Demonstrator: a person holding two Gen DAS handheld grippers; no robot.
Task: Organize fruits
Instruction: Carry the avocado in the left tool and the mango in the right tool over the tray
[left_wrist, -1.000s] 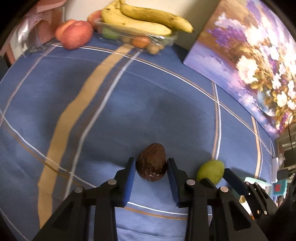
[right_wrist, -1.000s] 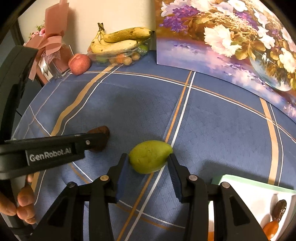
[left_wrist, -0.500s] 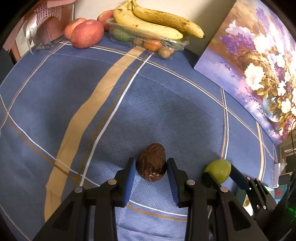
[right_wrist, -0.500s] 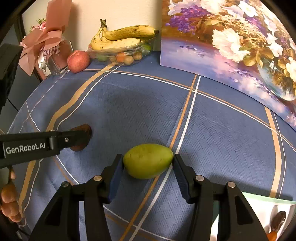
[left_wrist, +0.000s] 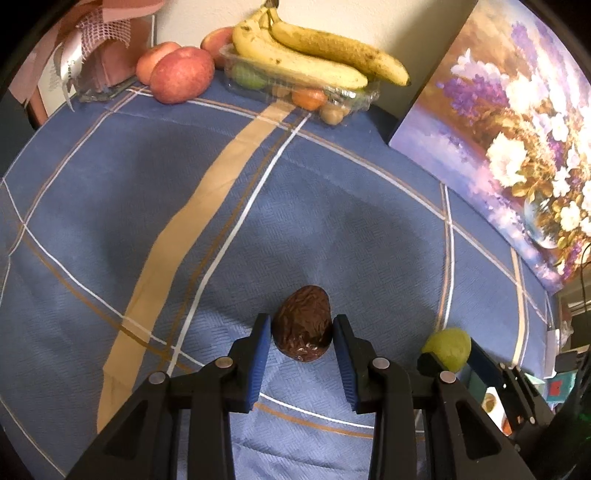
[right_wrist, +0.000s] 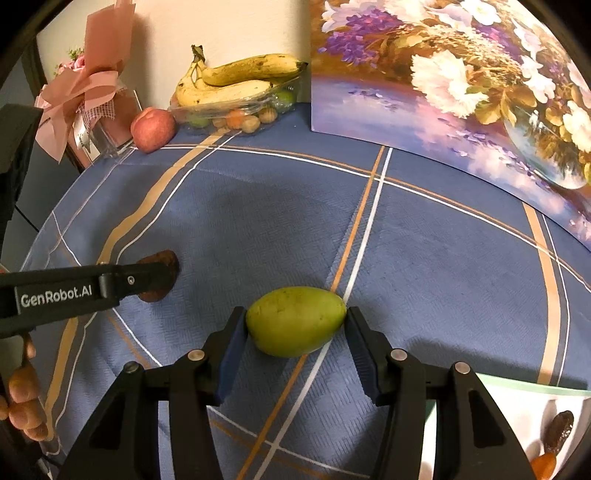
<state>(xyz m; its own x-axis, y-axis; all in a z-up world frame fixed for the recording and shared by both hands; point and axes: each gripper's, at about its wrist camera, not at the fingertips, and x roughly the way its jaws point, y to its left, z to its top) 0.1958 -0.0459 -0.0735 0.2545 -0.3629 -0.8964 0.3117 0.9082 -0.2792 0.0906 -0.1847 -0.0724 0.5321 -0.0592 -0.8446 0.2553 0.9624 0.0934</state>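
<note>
A dark brown avocado sits between the blue pads of my left gripper, low over the blue checked tablecloth. The pads touch both its sides, so the gripper is shut on it. A green mango lies lengthwise on the cloth, and the pads of my right gripper touch both its ends. In the right wrist view, a left gripper finger covers most of the avocado. The left wrist view shows the mango at lower right, between the right gripper's fingers.
At the back, bananas lie on a clear tray of small fruit, with red apples beside it. A flower painting leans along the right. A pink bouquet stands at back left. A white tray with dates is at near right.
The right jaws have widened, and the mango now sits between the pads instead of at the fingertips. The left view has shifted slightly, with the avocado still in its jaws.
</note>
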